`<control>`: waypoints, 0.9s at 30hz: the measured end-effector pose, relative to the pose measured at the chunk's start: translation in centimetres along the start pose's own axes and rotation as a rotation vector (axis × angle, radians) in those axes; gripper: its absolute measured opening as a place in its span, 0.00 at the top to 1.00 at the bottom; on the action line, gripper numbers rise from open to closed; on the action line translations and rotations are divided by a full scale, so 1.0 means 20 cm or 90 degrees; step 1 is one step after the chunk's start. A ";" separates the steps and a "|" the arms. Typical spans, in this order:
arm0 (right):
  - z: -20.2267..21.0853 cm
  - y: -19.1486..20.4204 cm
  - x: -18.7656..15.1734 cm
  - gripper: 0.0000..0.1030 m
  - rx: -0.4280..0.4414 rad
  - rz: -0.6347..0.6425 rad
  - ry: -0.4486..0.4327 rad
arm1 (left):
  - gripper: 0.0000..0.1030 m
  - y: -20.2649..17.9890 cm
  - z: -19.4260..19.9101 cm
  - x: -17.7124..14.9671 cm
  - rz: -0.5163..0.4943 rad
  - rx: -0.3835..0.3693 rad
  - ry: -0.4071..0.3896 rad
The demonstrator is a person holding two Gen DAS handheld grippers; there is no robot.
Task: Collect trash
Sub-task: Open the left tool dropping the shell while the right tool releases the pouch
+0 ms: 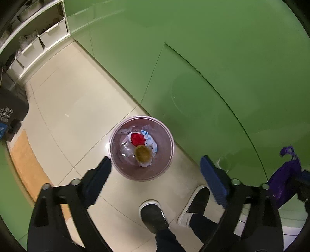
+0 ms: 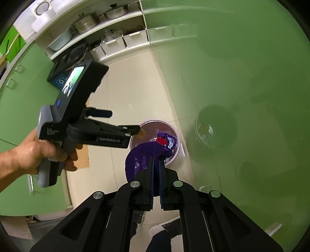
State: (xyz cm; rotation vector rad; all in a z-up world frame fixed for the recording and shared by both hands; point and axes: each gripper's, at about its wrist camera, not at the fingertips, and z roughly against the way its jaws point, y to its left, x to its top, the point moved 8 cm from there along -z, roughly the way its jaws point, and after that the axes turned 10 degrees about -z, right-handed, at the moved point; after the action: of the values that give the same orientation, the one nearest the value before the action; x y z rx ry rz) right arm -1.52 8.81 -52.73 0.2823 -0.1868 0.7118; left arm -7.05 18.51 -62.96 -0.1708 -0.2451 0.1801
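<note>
Trash bin, round translucent pink plastic, on floor tiles beside green cabinet | already holds red wrapper, brown cup, white paper | left gripper jaws wide, empty, above bin | right gripper clamped on crumpled purple bag, not yet dropped – drop remains.

Home kitchen: green cabinets, pots on shelves, tiled floor.

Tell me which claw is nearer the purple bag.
Right. The right claw is shut on the purple bag; the left claw stands open above the trash bin, apart from the bag.
</note>
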 end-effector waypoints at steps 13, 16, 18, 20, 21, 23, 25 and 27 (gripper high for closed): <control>-0.08 0.03 0.10 0.96 0.009 0.010 0.008 | 0.03 0.22 0.25 -0.10 0.057 0.073 0.011; -0.16 0.10 0.15 0.96 0.015 0.026 0.012 | 0.03 0.29 0.31 -0.14 0.074 0.087 0.005; -0.22 0.13 0.18 0.96 0.017 0.037 0.016 | 0.03 0.32 0.34 -0.16 0.083 0.091 0.001; -0.29 0.16 0.20 0.96 0.020 0.048 0.022 | 0.03 0.36 0.33 -0.18 0.092 0.095 0.000; -0.33 0.17 0.21 0.96 0.020 0.052 0.026 | 0.03 0.37 0.34 -0.19 0.098 0.093 -0.001; -0.39 0.19 0.21 0.96 0.021 0.058 0.035 | 0.03 0.41 0.34 -0.20 0.105 0.095 -0.004; -0.48 0.21 0.22 0.96 0.020 0.067 0.047 | 0.03 0.42 0.32 -0.22 0.115 0.092 -0.006; -0.55 0.22 0.23 0.96 0.019 0.074 0.057 | 0.03 0.44 0.32 -0.25 0.123 0.090 -0.006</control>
State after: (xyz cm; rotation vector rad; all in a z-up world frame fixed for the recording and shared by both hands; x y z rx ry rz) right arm -0.32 18.24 -61.02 0.2684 -0.1083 0.8420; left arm -14.77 26.95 -59.53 -0.0523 -0.2245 0.3886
